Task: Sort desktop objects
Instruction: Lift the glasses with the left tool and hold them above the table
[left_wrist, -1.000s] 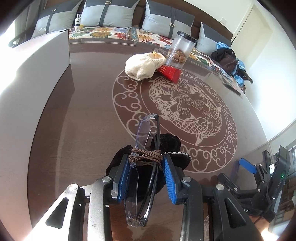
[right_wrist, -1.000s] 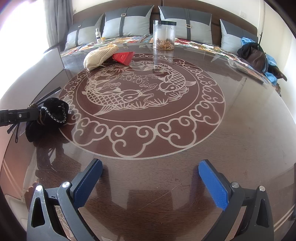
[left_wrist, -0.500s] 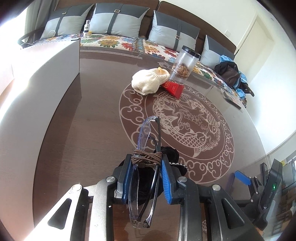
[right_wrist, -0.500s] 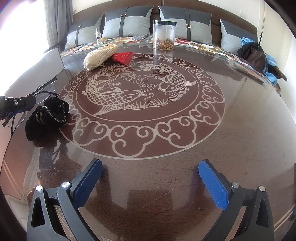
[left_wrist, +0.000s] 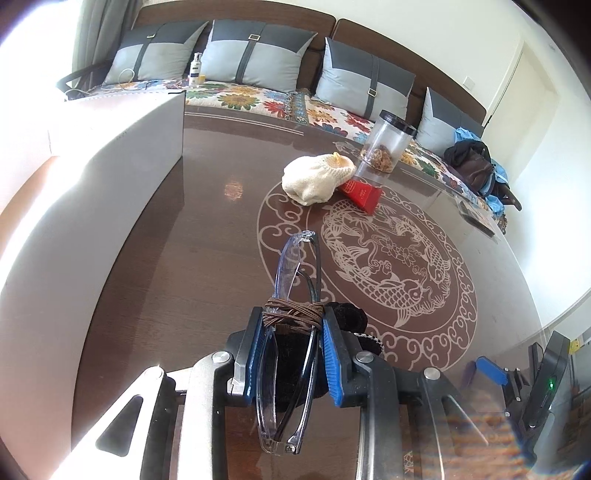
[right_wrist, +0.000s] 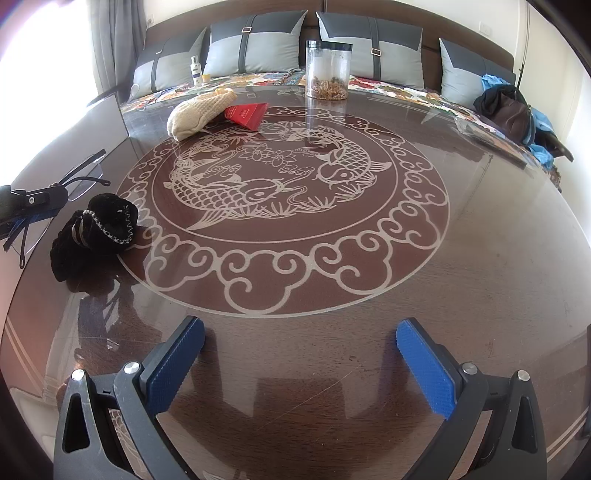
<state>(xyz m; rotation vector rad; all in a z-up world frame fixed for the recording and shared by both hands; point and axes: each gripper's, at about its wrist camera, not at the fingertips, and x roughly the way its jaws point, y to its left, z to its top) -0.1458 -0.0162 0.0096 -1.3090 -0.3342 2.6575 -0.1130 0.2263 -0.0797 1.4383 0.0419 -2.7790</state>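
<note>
Left gripper (left_wrist: 293, 325) clamps folded clear glasses (left_wrist: 291, 280), lifted above the black velvet scrunchie (right_wrist: 98, 230). Right gripper (right_wrist: 300, 341) gapes wide, holding nothing, well apart from the scrunchie on the table (right_wrist: 480, 258).

Left gripper (left_wrist: 293, 328) pads clamped on glasses (left_wrist: 295, 280); right gripper (right_wrist: 300, 338) jaws wide, empty

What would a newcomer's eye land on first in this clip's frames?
The left gripper is shut on folded clear-lensed glasses bound with brown cord, held above a black beaded fabric bundle. Beneath lies the glossy brown table with a pale carp medallion, and the right gripper hangs open over it.
</note>
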